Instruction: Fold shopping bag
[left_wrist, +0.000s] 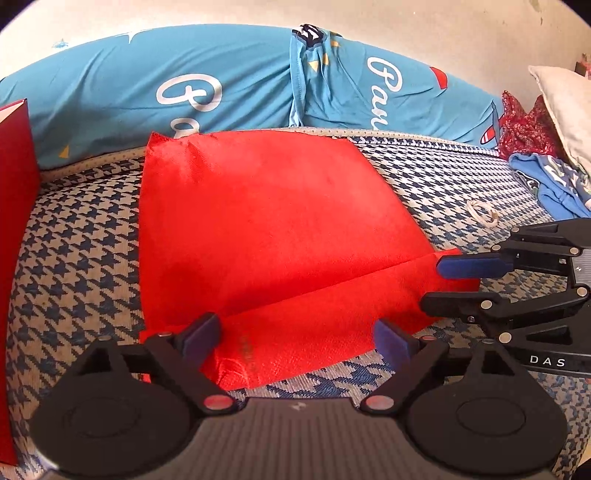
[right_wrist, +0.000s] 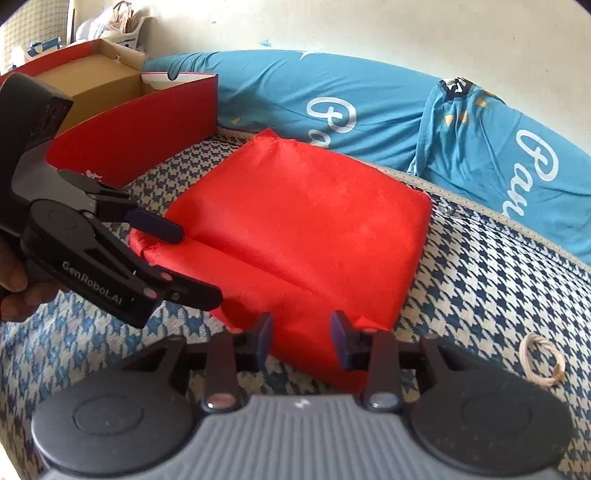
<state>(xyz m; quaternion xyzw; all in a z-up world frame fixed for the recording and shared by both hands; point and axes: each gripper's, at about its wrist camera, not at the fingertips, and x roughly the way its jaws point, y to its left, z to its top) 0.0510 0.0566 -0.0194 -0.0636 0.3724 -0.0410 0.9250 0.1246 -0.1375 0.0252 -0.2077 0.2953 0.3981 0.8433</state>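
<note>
The red bag (left_wrist: 266, 229) lies flat on the bed (left_wrist: 81, 236), near the blue pillow (left_wrist: 229, 81) at the far side. It already has a folded shape: roughly a square, with one crease line running across it near the tongs, and a near flap that lies over or beside the main panel. No handles are visible, so they may be tucked inside. I judge that at least one fold is there; whether more folds are wanted, the views do not settle.

The left tongs (left_wrist: 295, 332) stand apart, with the near edge of the bag between the fingers, but they do not press it. The right tongs (right_wrist: 301, 334) are also apart, at the near right corner of the bag, clamping nothing.

The bag looks like thin non-woven cloth, matte, with a fine dotted grain and soft wrinkles at the corners. The bed cover is woven, in a blue and white houndstooth pattern. A red cardboard box (right_wrist: 147, 122) stands to the left, open on top. A pale rubber band (right_wrist: 541, 363) lies to the right.
</note>
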